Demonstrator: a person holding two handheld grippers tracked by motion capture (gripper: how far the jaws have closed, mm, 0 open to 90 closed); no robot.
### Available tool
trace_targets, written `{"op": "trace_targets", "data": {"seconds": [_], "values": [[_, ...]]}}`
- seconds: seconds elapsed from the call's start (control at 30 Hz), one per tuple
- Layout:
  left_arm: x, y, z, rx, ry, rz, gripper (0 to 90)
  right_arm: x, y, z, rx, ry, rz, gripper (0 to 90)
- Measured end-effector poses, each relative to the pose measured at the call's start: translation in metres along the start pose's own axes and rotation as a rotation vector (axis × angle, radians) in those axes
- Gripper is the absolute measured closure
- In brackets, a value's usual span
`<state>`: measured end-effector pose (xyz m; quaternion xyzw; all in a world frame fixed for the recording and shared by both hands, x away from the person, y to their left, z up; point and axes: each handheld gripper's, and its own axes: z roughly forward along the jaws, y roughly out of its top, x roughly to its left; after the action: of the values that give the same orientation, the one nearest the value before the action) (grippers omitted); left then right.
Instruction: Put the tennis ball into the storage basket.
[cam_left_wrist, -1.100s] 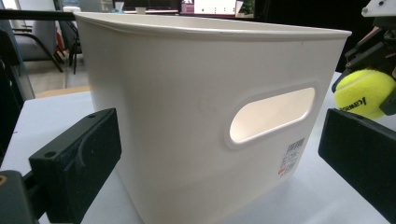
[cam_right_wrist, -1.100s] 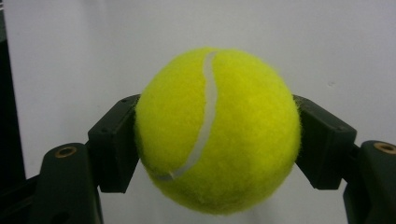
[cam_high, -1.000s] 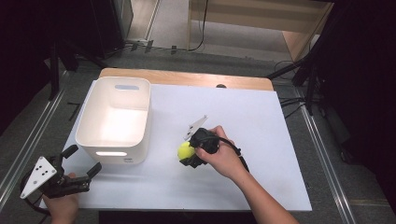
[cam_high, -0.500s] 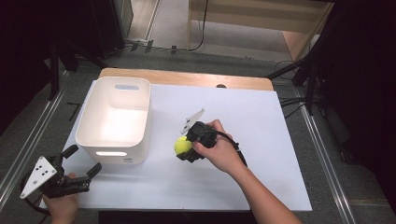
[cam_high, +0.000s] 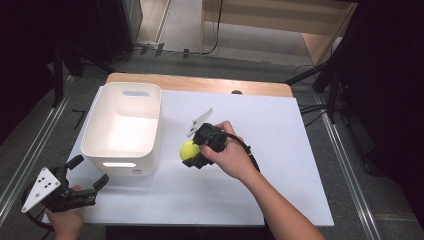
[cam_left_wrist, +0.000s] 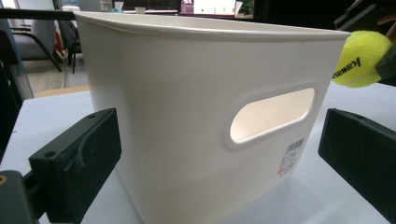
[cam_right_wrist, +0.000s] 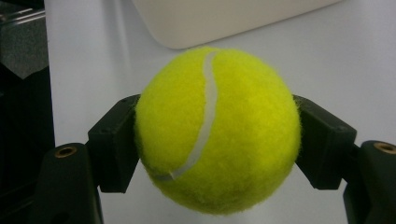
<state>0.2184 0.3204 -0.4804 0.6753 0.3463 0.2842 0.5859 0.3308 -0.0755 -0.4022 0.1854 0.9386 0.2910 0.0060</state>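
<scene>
Table: your white top (cam_high: 280, 120) fills the frame's middle, its wooden edge (cam_high: 200, 84) along the far side.
Floor: grey (cam_high: 345, 165), with metal rails (cam_high: 30, 150) at both sides.
Cabinet: your wooden one (cam_high: 270, 20) sits top centre.
Surroundings: dark upper corners.

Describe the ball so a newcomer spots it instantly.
Start at the white table and find the white bin on its left side. Just right of the bin, the right tongs clamp a tennis ball. It is the lone bright yellow, fuzzy, round thing, with a pale curved seam.
</scene>
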Motion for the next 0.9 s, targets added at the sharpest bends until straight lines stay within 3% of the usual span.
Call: {"op": "trace_targets", "data": {"seconds": [0.9], "values": [[0.0,0.0,0.0,0.004,0.002,0.004,0.0,0.002,0.034,-0.008,-0.015,0.019,-0.043,23.9]]}}
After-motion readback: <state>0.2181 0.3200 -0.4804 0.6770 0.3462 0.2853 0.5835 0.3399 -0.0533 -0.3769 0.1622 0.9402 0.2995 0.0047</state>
